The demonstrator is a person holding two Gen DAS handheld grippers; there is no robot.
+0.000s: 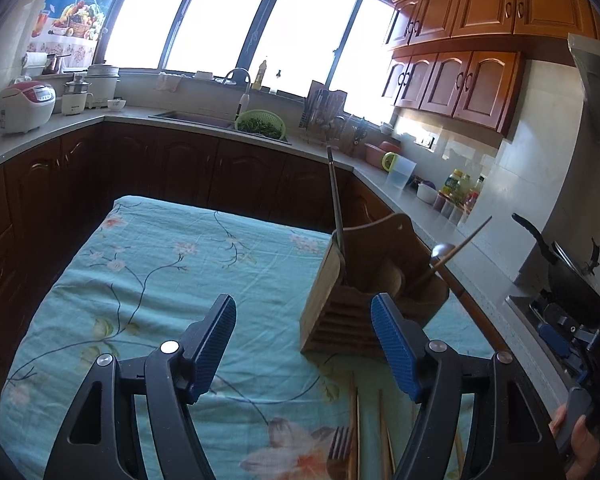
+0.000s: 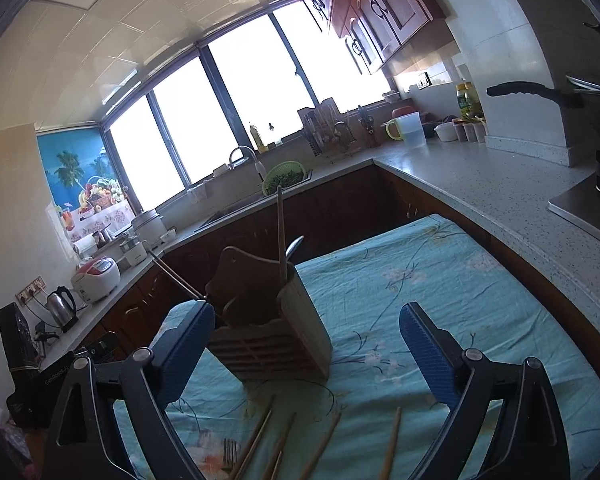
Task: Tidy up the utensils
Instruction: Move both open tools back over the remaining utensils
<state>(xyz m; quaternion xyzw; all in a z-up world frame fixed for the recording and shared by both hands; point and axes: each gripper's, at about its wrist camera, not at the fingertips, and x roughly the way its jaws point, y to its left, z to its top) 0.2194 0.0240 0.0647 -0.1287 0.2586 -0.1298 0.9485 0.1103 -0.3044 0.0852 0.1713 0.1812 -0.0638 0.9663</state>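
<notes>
On the floral tablecloth [image 1: 160,264], wooden utensil holder [image 1: 340,304] stands upright, several handles poking out. Loose chopsticks [image 2: 320,446] and fork [image 2: 230,454] just before it, cut off by frame bottom. Left gripper [image 1: 304,344] and right gripper [image 2: 306,354] both spread wide, holding nothing. Bare cloth left of holder.

Bare cloth [image 1: 160,280] left, wooden holder [image 1: 340,312] blocking right
</notes>
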